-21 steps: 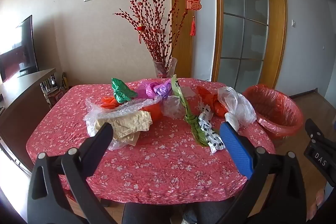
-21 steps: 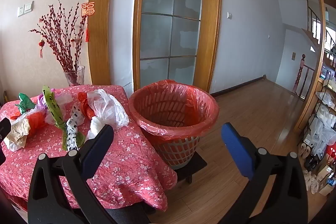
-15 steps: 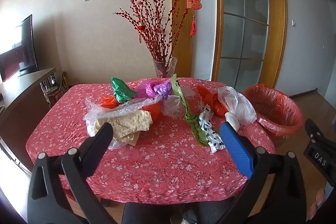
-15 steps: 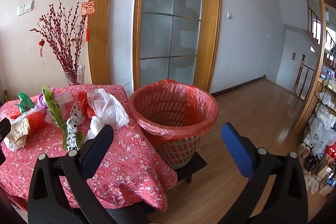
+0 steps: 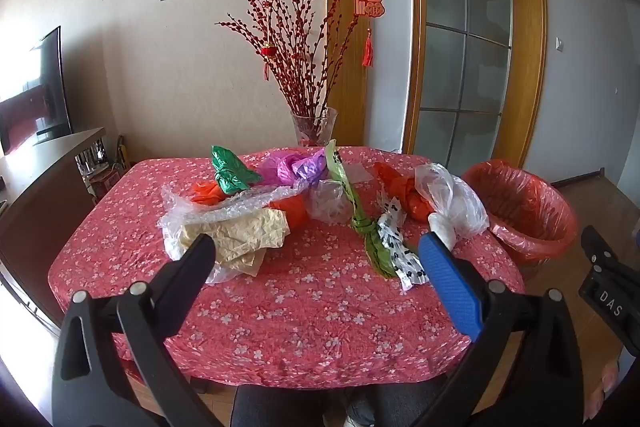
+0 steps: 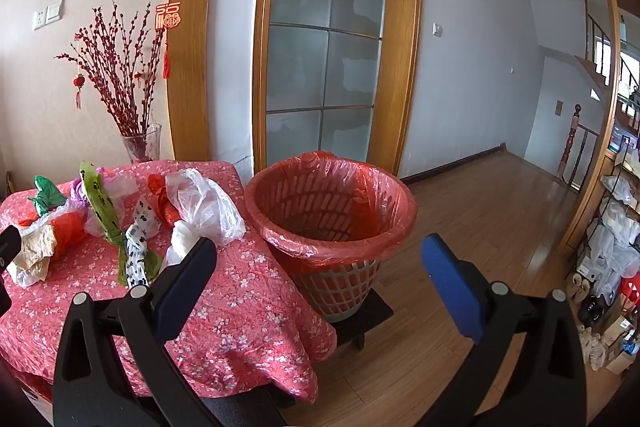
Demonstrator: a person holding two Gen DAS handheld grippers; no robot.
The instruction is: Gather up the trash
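Crumpled trash lies across the red flowered table (image 5: 304, 311): tan paper (image 5: 244, 235), bubble wrap (image 5: 224, 207), a green foil wad (image 5: 230, 175), purple plastic (image 5: 298, 167), a green wrapper (image 5: 356, 211), a black-and-white wrapper (image 5: 396, 247), an orange bag (image 5: 404, 193) and a clear bag (image 5: 452, 205). My left gripper (image 5: 316, 255) hangs open over the table's near part, nothing between its fingers. In the right wrist view my right gripper (image 6: 318, 259) stands open in front of the red-lined basket (image 6: 332, 203), beside the table (image 6: 248, 291).
A glass vase (image 5: 314, 127) of red branches stands at the table's far edge. The basket (image 5: 520, 211) sits on a low black stand (image 6: 368, 311) right of the table. A dark cabinet (image 5: 36, 187) is at left, wood floor (image 6: 480, 211) and a cluttered rack (image 6: 616, 235) at right.
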